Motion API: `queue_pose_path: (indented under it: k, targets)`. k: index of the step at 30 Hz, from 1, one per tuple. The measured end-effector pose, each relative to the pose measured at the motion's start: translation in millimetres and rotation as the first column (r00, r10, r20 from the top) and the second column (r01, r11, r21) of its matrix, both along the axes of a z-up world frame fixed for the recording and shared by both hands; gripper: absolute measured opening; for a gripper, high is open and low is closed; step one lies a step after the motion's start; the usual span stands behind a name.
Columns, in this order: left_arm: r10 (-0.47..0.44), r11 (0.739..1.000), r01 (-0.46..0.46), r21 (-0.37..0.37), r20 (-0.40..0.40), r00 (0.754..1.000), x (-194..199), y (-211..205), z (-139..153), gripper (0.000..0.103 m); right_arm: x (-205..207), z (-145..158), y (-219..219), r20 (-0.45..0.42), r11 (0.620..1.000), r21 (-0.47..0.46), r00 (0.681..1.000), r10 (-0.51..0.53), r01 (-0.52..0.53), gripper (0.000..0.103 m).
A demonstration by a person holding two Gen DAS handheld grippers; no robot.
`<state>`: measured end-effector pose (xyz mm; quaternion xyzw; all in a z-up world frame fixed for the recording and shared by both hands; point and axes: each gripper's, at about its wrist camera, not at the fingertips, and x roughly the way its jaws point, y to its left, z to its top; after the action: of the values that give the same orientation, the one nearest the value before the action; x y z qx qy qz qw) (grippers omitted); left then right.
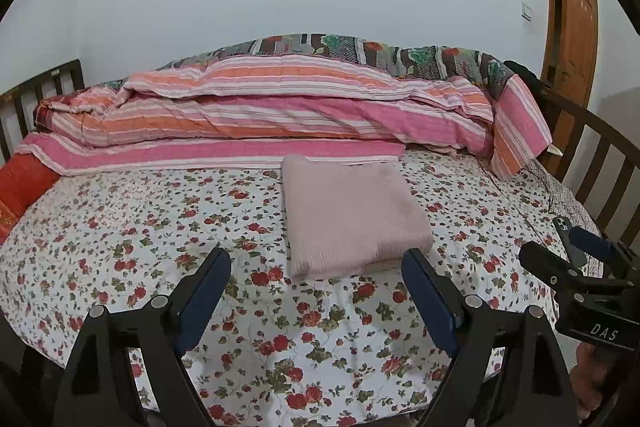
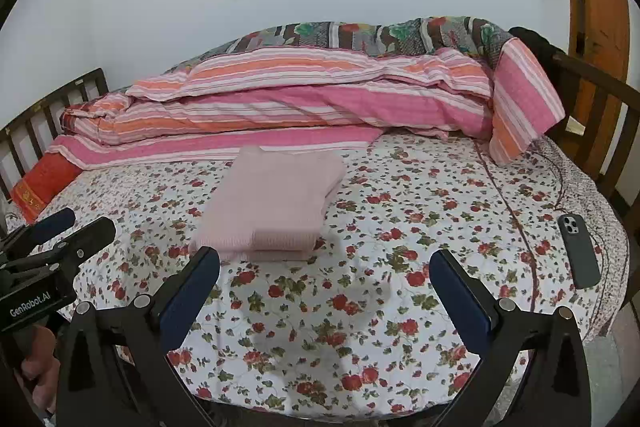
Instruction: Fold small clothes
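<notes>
A pale pink knitted garment [image 1: 352, 215] lies folded into a neat rectangle on the flowered bedsheet [image 1: 160, 227]. In the right wrist view the same garment [image 2: 272, 203] sits ahead and to the left. My left gripper [image 1: 316, 263] hangs above the sheet just short of the garment's near edge, its jaws wide apart and empty. My right gripper [image 2: 324, 263] is also open with nothing between its blue pads, to the right of the garment's near corner. Each gripper shows at the edge of the other's view: the right gripper [image 1: 568, 251] and the left gripper [image 2: 76, 223].
A rolled pink and orange striped quilt [image 1: 280, 107] lies along the far side of the bed. A dark phone [image 2: 578, 251] rests near the right edge of the sheet. A red pillow [image 1: 20, 191] is at the left. Dark wooden rails [image 1: 600, 163] close both ends. A wooden door [image 1: 572, 27] stands at the right.
</notes>
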<state>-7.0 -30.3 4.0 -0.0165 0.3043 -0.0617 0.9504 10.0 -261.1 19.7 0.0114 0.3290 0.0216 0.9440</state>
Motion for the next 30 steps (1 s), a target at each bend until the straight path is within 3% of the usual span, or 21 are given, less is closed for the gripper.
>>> queue_pose_path:
  k: [30]
  targets:
    - [0.012,1.0,-0.012,0.01,0.012,1.0,-10.7,-6.6,5.8,0.087,-18.5,5.4,-4.0,0.015,1.0,0.014,1.0,0.009,-0.009,0.103]
